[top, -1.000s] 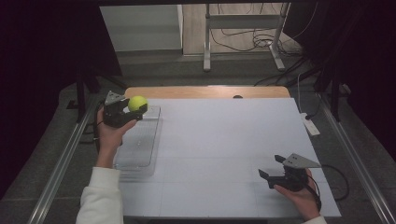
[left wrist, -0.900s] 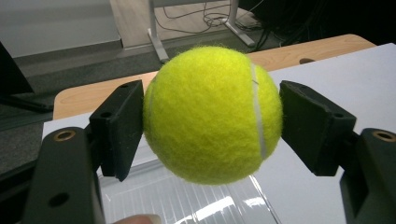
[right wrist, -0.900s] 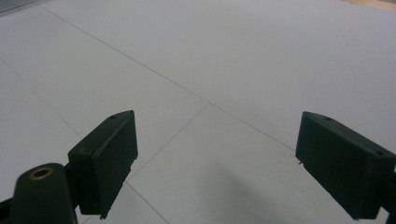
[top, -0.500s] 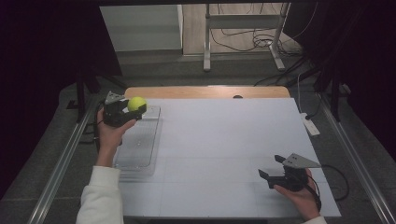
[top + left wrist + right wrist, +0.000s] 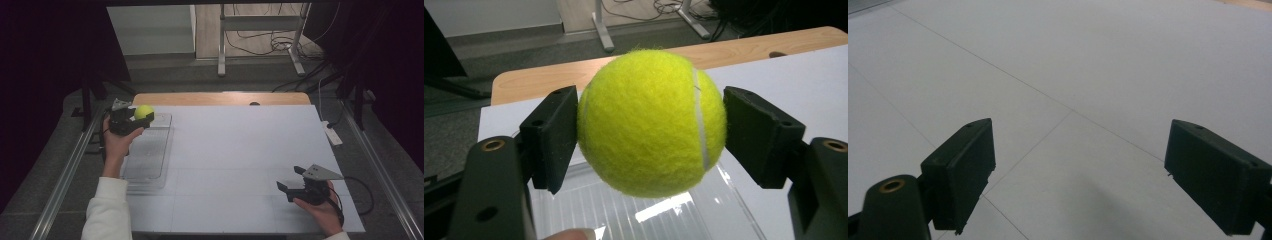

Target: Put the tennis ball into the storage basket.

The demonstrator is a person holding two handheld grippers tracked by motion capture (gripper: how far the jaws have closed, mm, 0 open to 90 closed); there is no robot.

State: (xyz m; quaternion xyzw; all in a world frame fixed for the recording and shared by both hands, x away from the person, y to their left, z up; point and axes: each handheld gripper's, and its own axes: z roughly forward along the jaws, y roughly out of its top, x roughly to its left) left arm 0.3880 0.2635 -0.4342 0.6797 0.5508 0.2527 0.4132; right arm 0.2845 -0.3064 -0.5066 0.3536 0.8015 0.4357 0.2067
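A yellow-green tennis ball sits between the two black jaws of my left gripper, which is shut on it. The ball hangs above the far end of a clear plastic tray at the table's left side. Near the front right corner my right gripper stands open, low over the bare white tabletop, with nothing between its jaws.
The white table surface stretches between the two hands. A wooden strip runs along the far edge. A white power strip lies at the right edge, and metal rails flank the table.
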